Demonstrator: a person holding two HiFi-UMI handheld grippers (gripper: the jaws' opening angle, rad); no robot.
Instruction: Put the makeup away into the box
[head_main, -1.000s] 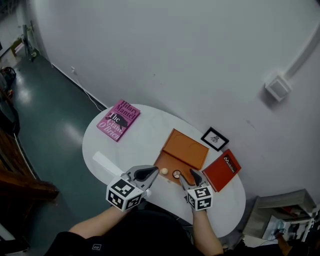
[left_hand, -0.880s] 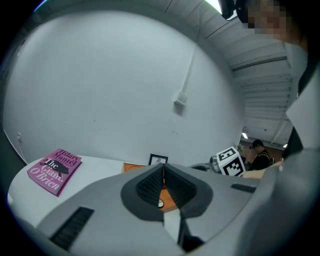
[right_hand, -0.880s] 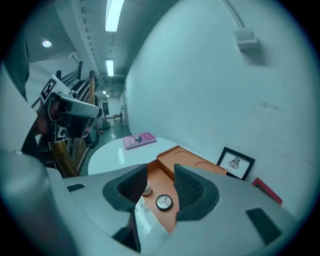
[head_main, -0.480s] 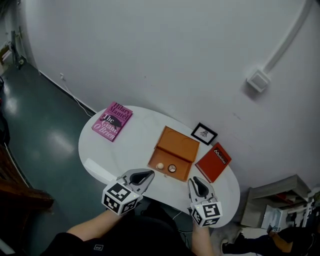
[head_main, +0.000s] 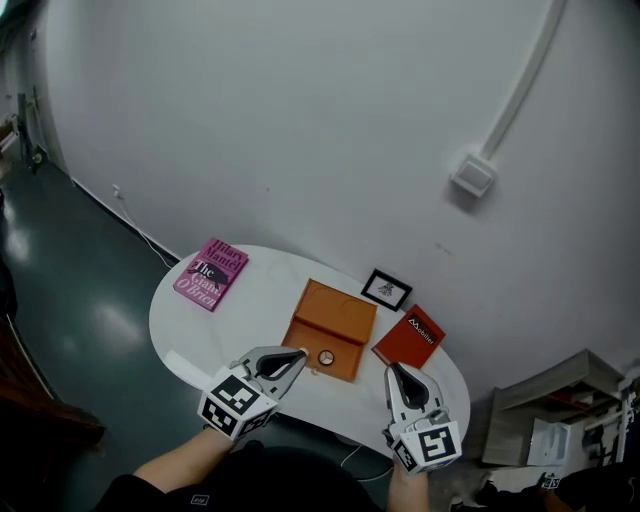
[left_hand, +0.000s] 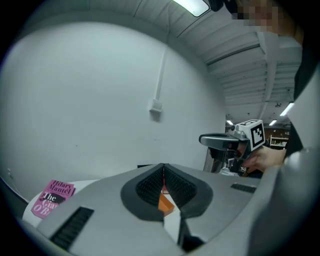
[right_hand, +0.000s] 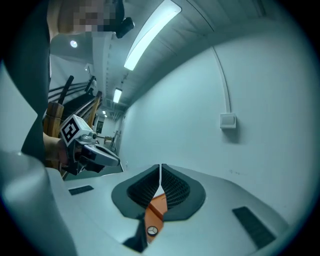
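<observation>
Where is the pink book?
In the head view the pink book lies at the left end of the white table, left of the orange box.

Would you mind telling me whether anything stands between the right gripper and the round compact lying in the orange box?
Nothing visible does. The round compact lies uncovered in the open orange box; only bare white table separates it from the right gripper, whose tongs have just closed with nothing between them.
</observation>
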